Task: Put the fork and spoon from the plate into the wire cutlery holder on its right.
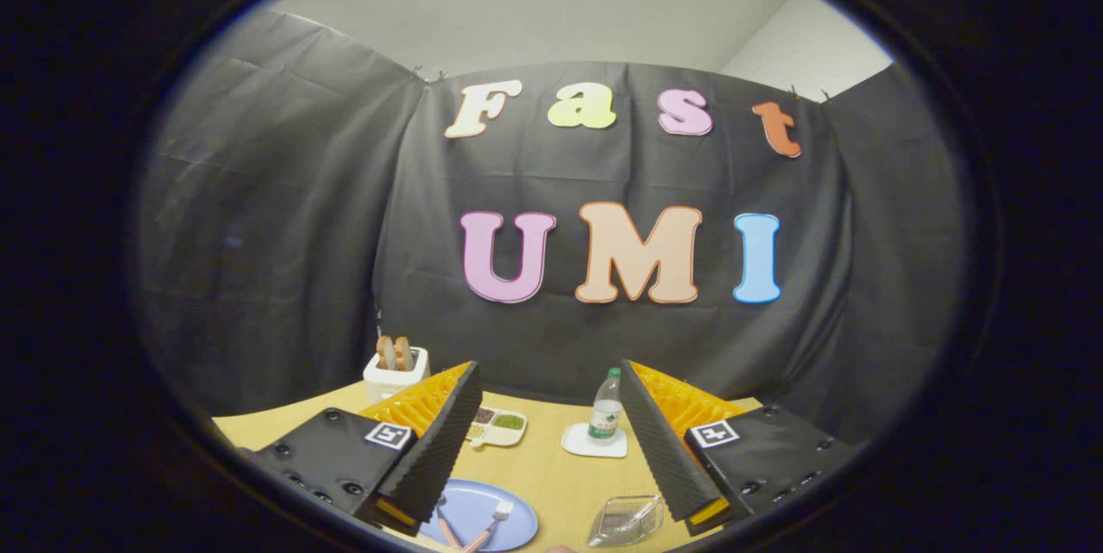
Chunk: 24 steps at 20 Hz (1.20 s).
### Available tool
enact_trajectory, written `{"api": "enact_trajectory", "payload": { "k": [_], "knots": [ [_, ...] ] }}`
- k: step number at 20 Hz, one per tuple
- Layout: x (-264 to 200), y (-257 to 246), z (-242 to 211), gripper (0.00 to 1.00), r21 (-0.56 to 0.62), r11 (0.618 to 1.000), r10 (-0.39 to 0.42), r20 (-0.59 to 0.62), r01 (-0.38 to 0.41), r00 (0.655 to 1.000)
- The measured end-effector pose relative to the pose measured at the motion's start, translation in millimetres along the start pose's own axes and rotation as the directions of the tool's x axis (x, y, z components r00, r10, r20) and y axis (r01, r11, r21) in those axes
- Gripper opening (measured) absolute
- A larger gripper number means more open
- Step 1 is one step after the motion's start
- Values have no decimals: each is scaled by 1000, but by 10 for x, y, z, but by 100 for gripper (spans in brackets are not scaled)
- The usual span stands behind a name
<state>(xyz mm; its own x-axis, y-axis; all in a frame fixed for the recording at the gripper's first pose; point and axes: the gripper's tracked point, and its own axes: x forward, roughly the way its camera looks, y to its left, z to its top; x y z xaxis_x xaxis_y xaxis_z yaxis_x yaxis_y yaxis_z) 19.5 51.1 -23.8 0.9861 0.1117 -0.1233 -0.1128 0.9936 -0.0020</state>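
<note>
- Your tool (551,441) is spread wide and grasping nothing, with both fingers up off the tabletop (551,467) and bare wood showing in the gap.
- The blue plate (508,523) sits low between the fingers, toward 7 o'clock from the middle of the gap, tucked partly under the left finger (439,441).
- The fork (493,520) lies on that plate, white tines pointing to about 1 o'clock and pinkish handle running back to 7.
- A second pink handle (446,529) lies just left of the fork on the same plate. That's probably the spoon, but its bowl end is hidden by the left finger, so I can't say for sure.
- The wire cutlery holder (626,520) is on the tabletop at roughly 3 o'clock from the plate, close to the right finger (663,441) and apart from the plate. It looks like it's lying low or tilted, though I can't tell which for certain.
- Beyond the fingertips at 12 o'clock, a small bottle with a green cap (607,406) stands upright on a white coaster (595,443).
- At about 11 o'clock there's a white divided dish (498,427) with little portions of something in its compartments.
- Farther back at 10 o'clock, a white toaster (395,374) has two slices of toast sticking out of the top.
</note>
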Motion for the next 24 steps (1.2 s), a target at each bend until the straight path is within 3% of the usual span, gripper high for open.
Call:
{"api": "enact_trajectory", "payload": {
  "k": [9, 16, 24],
  "knots": [
    [199, 297, -721, 100, 4, 996, 87, -221, -88, 971],
    [174, 497, -1633, 100, 9, 991, 123, -477, -135, 870],
    [95, 595, -2354, 100, -19, 983, 133, -623, -185, 771]
  ]
}}
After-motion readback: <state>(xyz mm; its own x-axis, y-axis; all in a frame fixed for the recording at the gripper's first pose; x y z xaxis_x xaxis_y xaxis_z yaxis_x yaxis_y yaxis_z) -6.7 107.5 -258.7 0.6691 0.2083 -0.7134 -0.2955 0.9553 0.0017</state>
